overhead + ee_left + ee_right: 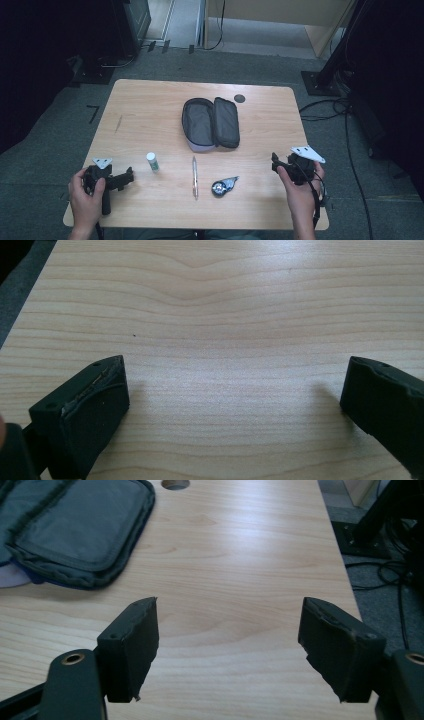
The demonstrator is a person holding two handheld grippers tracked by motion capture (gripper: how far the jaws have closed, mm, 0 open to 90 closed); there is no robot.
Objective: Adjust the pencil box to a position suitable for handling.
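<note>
A dark grey pencil case lies unzipped and spread open at the middle of the wooden table. In front of it are a small white tube with a green label, a pen and a correction tape dispenser. My left gripper rests at the front left, held in a hand; in the left gripper view it is open over bare wood. My right gripper is held above the front right of the table. In the right gripper view it stands open and empty, with the pencil case off to the upper left.
A round cable hole sits in the table behind the case. Past the right edge, cables and a stand base lie on the grey carpet. Dark equipment stands at the back left.
</note>
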